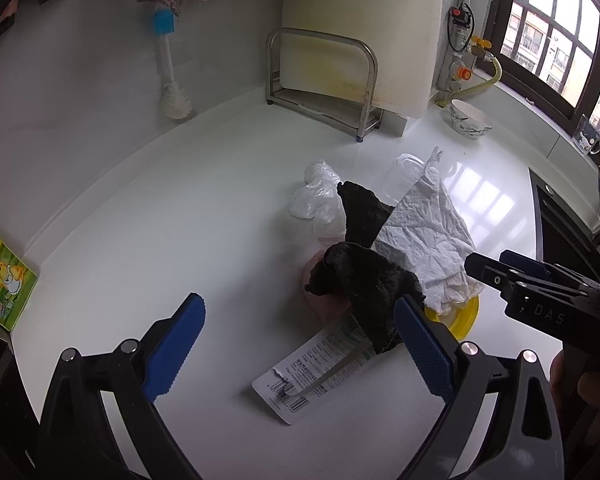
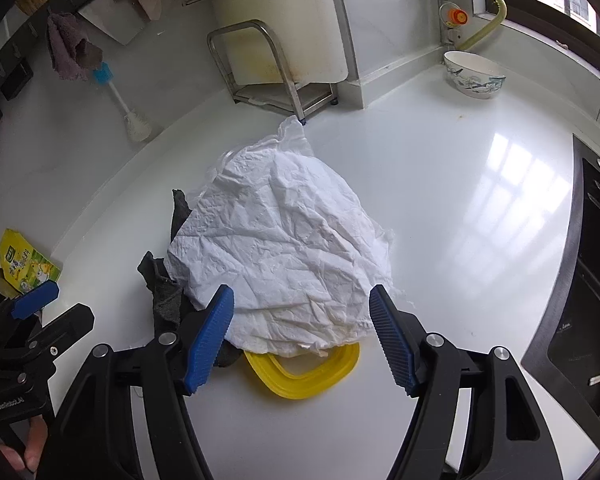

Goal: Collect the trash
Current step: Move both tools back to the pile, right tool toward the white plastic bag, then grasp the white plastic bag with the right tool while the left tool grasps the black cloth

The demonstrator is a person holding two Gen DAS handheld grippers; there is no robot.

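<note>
A trash pile lies on the white counter (image 1: 180, 220). It has a crumpled white paper towel (image 1: 424, 240) (image 2: 284, 248), a black cloth (image 1: 364, 284) (image 2: 168, 300), a thin plastic bag (image 1: 320, 200), a clear plastic cup (image 1: 404, 176), a yellow lid (image 1: 460, 318) (image 2: 304, 376), a pink item (image 1: 320, 296) and a torn printed label (image 1: 316, 368). My left gripper (image 1: 300, 340) is open, just before the pile above the label. My right gripper (image 2: 300, 328) is open, its fingers either side of the towel's near edge; it also shows in the left wrist view (image 1: 500, 272).
A steel rack (image 1: 320, 80) and white cutting board stand at the back wall. A bottle brush (image 1: 168, 72) leans left of them. A patterned bowl (image 1: 470, 120) sits at the back right. A green-yellow packet (image 1: 0, 276) lies at the left edge. A black stove (image 2: 592, 300) is on the right.
</note>
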